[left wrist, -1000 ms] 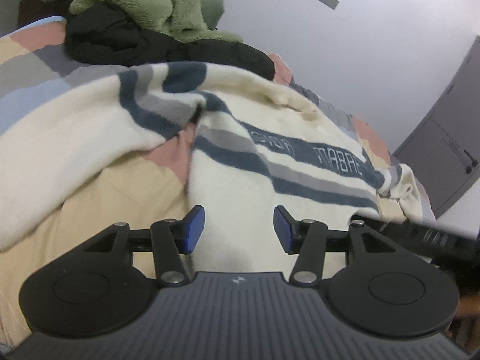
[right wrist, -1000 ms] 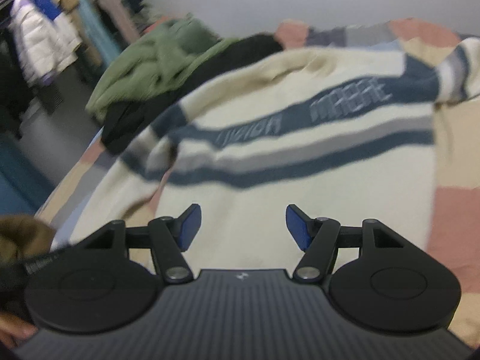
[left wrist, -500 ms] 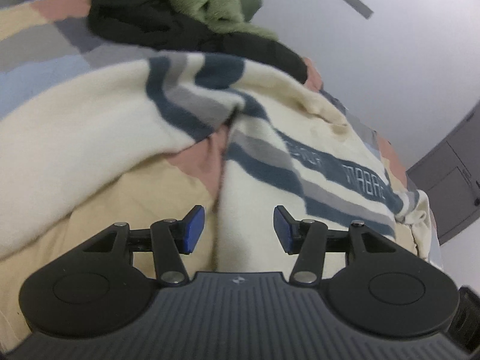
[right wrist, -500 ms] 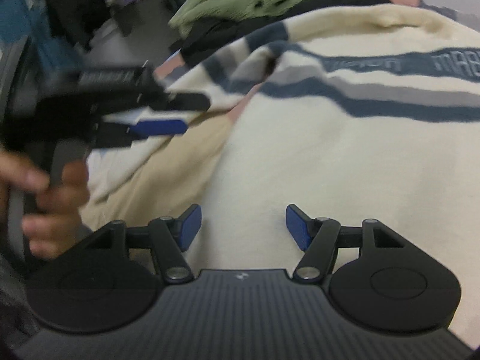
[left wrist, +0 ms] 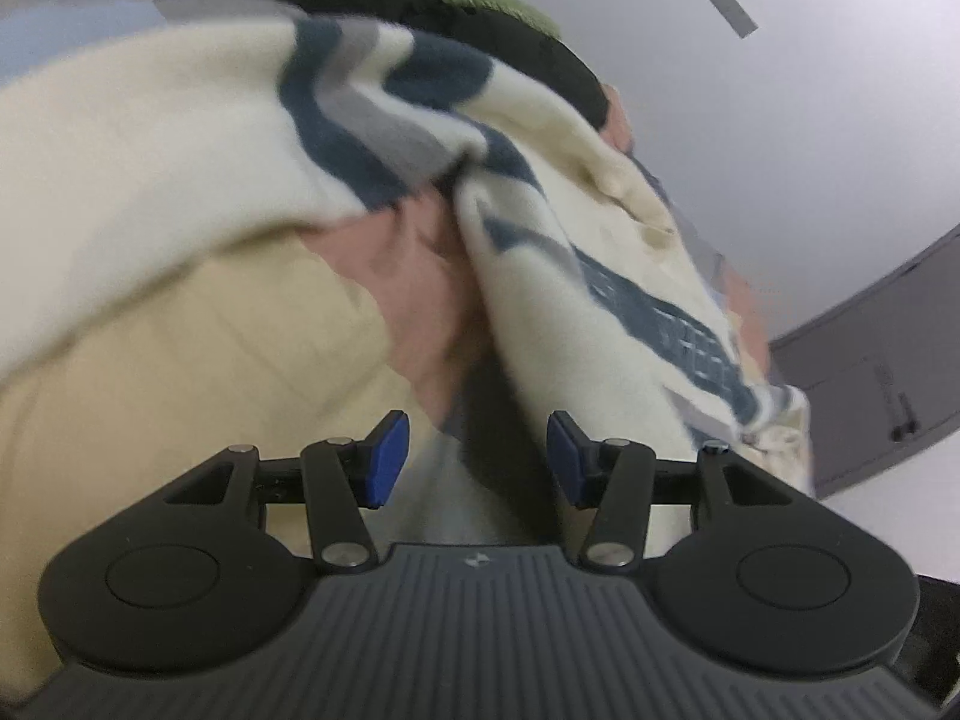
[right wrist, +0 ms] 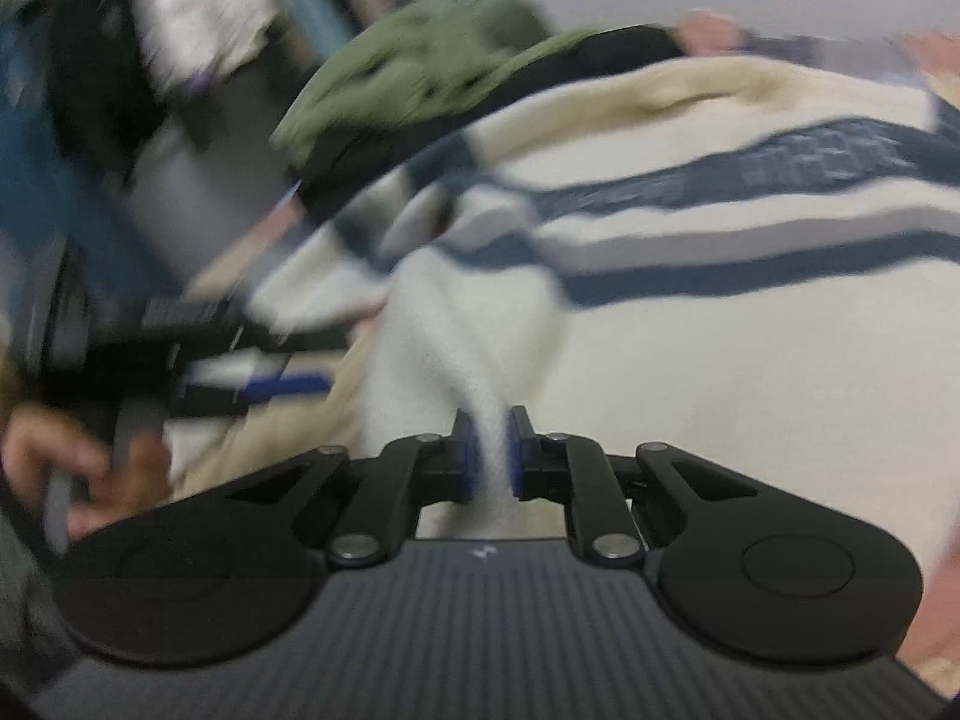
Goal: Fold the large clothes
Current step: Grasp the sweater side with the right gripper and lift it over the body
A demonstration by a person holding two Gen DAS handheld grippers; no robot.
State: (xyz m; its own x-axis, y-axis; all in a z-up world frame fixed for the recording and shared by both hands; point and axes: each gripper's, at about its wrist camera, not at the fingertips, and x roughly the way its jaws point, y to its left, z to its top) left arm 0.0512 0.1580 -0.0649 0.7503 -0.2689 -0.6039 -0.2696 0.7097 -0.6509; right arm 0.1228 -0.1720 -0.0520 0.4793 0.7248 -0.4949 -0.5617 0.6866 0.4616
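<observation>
Right hand-held gripper (right wrist: pixel 493 450): jaws pinched tight on a ridge of cream knit at the sweater (right wrist: pixel 720 360) hem/side edge, fabric bunched up between the pads. Likely the anchor corner for the first fold.

Left hand-held gripper (left wrist: pixel 474 450): jaws spread wide, nothing between them, nose low over the sweater's side edge (left wrist: pixel 540 324) and the bedspread (left wrist: pixel 180 390) just beside it (looks lined up to take a second grip point, so the panel lifts evenly rather than twisting). Right view also catches it side-on, the person's hand (right wrist: pixel 72 462) on the handle, but blurred.

Sweater lies spread across the bed, navy/grey stripes across the chest, one sleeve (left wrist: pixel 150 138) flung out to the left. No fold made yet, I'd say.

Further back: green fleece (right wrist: pixel 408 78) atop a black garment (left wrist: pixel 480 42), heaped behind the sweater. Beyond, wall and grey door (left wrist: pixel 888 372).
</observation>
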